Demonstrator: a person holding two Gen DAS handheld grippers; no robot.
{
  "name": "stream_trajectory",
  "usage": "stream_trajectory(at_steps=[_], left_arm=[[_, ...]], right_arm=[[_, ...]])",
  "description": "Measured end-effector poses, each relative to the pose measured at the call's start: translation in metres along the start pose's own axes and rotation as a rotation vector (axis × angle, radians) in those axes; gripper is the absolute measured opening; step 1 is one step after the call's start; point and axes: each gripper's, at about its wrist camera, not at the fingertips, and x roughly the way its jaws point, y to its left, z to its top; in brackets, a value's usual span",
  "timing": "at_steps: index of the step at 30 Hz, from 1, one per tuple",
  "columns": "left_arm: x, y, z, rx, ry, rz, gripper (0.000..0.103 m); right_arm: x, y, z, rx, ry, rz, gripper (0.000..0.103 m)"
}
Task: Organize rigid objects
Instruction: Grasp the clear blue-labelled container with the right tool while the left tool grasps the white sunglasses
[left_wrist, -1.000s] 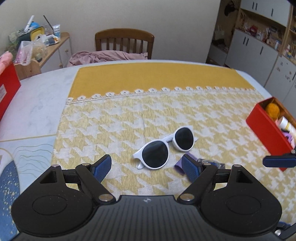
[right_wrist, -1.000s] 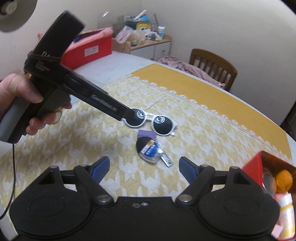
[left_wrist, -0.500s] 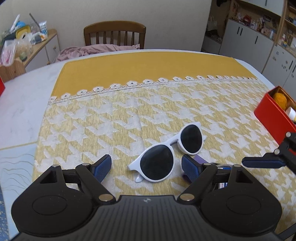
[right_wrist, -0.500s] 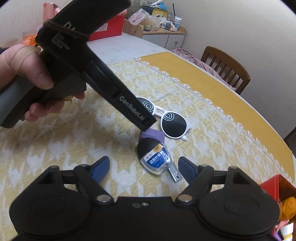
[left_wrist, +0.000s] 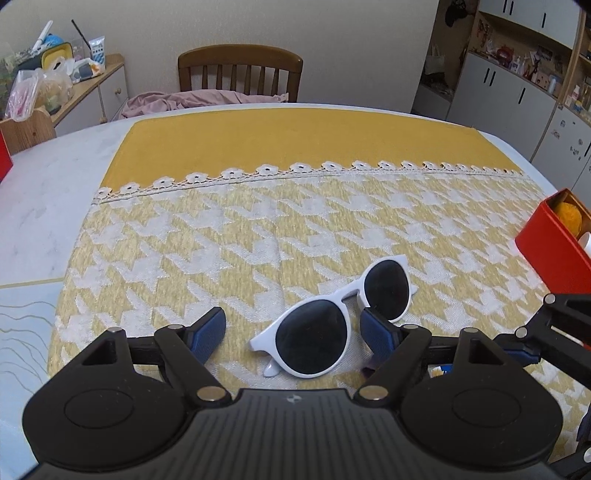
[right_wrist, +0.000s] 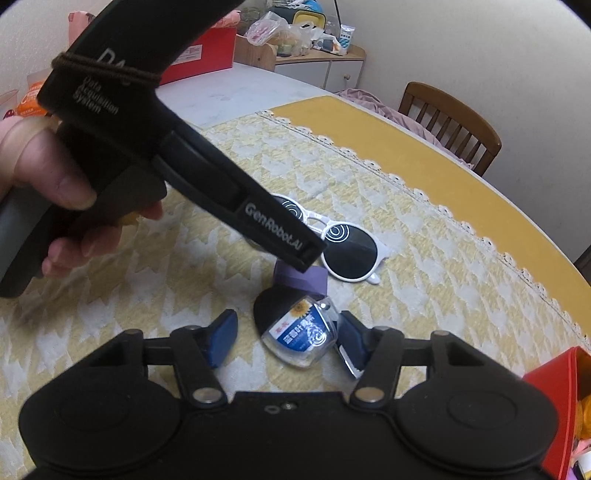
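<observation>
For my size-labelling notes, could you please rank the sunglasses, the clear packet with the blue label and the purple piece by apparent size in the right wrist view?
1. Sunglasses, though partly hidden.
2. Clear packet; being nearer the camera, it may look bigger than it is.
3. Purple piece, partly covered.

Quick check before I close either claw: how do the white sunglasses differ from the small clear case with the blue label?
The white round-framed sunglasses have dark, opaque lenses; the small clear plastic case with a blue label is see-through. The sunglasses sit ahead of the open left claw; the case sits between the open right claw's fingers. The sunglasses are wider. Both lie on the yellow patterned tablecloth, ungripped.
</observation>
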Motion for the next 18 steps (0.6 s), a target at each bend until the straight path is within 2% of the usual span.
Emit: stream_trajectory(at_steps=[6, 9, 18], left_arm=[[-0.001, -0.003, 0.001, 0.015, -0.009, 0.018, 0.058], [-0.001, -0.004, 0.0, 0.034, -0.01, 0.019, 0.057], [-0.007, -0.001, -0.004, 0.021, -0.007, 0.016, 0.057]], right_arm=[[-0.001, 0.003, -0.002, -0.011, -0.014, -0.002, 0.048], [-0.002, 0.005, -0.003, -0.02, -0.017, -0.004, 0.044], [-0.011, 0.001, -0.011, 0.03, -0.016, -0.001, 0.043]])
